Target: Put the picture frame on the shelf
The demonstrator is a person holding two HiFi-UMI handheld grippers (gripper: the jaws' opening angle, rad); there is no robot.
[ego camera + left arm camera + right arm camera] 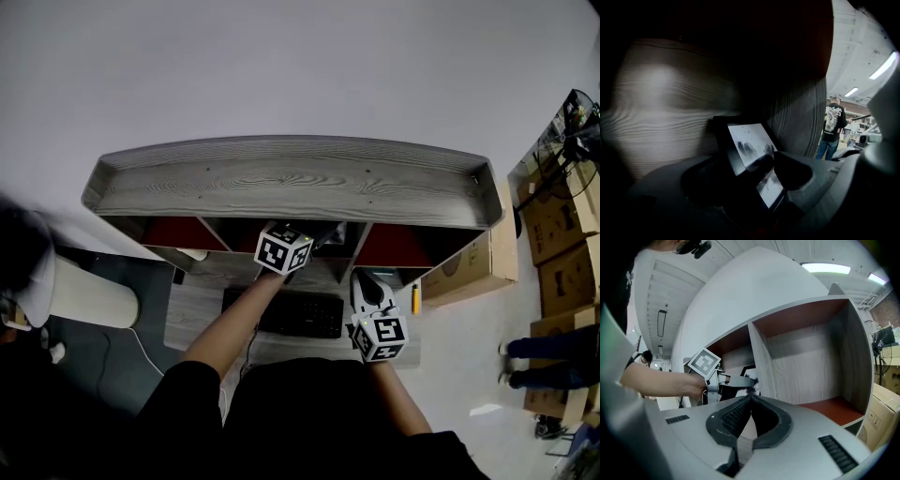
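Observation:
The black picture frame with a pale grey print stands tilted inside the middle compartment of the grey wood shelf, close to its back wall. My left gripper reaches into that compartment. Its jaws stand wide apart on either side of the frame and do not press on it. From the right gripper view, the left gripper and the frame show just left of the shelf's divider. My right gripper hangs low over the desk, shut on nothing, its tips touching.
A black keyboard and a small yellow object lie on the desk under the shelf. The right compartment has a red floor. Cardboard boxes stand at the right. A person stands beyond the shelf.

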